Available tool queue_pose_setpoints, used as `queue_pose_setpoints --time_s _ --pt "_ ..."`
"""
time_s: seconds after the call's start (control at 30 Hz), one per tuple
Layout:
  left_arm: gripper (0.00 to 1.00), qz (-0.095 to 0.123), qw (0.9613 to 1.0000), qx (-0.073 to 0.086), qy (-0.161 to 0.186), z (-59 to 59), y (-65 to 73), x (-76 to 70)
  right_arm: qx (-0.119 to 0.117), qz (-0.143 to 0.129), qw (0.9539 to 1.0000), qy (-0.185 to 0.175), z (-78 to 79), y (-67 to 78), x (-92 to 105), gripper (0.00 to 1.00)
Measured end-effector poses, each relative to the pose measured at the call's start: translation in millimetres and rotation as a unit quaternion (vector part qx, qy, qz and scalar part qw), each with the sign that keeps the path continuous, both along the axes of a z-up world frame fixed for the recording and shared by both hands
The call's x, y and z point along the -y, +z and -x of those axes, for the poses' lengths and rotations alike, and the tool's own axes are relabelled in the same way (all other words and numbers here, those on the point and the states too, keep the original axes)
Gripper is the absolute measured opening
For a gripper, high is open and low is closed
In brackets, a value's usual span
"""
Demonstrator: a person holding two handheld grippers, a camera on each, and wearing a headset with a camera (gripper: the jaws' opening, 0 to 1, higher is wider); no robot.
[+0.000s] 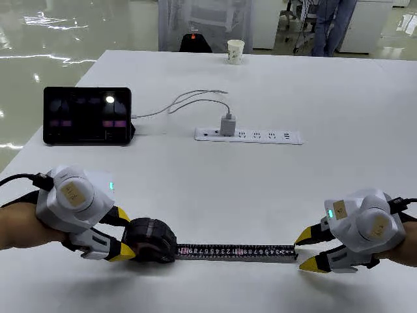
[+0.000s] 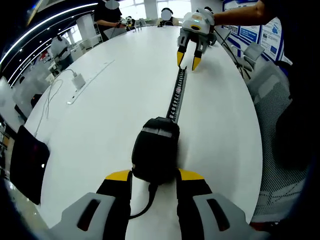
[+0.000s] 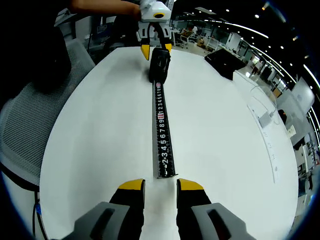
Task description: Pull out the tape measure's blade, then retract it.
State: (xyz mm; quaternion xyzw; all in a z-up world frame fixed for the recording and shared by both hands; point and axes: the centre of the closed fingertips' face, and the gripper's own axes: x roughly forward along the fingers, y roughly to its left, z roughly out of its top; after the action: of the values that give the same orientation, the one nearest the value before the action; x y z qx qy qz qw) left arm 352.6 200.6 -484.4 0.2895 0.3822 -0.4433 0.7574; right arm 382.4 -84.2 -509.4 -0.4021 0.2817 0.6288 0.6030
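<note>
A black tape measure case (image 1: 151, 239) rests on the white table (image 1: 260, 189), near its front edge. My left gripper (image 1: 126, 233) is shut on the case (image 2: 156, 150), with a yellow-tipped finger on each side. The blade (image 1: 238, 251) lies flat on the table and runs rightward out of the case. Its end stops just short of my right gripper (image 1: 305, 251). In the right gripper view the blade tip (image 3: 165, 174) sits just ahead of the gripper's (image 3: 161, 186) fingertips, not between them. That gripper stands open and holds nothing.
A dark tablet (image 1: 86, 115) stands at the left. A white power strip (image 1: 249, 135) with a charger and cable lies mid-table, and a paper cup (image 1: 235, 51) sits at the far edge. A mesh chair (image 3: 30, 135) stands beside the table.
</note>
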Motion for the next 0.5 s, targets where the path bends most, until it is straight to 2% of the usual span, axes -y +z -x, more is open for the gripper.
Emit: queue_pose_setpoints --time_s 0.3,0.4,0.5 --pt "0.4 0.02 0.9989 0.005 0.043 16.8 8.7 1.9 0.002 -0.012 0.9998 -0.018 9.9 4.6 2.8 0.28" --pt "0.44 0.027 0.9979 0.007 0.059 23.7 11.9 2.7 0.0 -0.016 0.9992 -0.037 12.5 6.5 4.3 0.31" --pt "0.5 0.037 0.9959 0.008 0.082 28.3 15.1 2.7 -0.003 -0.031 0.9978 -0.058 14.5 10.2 3.3 0.35"
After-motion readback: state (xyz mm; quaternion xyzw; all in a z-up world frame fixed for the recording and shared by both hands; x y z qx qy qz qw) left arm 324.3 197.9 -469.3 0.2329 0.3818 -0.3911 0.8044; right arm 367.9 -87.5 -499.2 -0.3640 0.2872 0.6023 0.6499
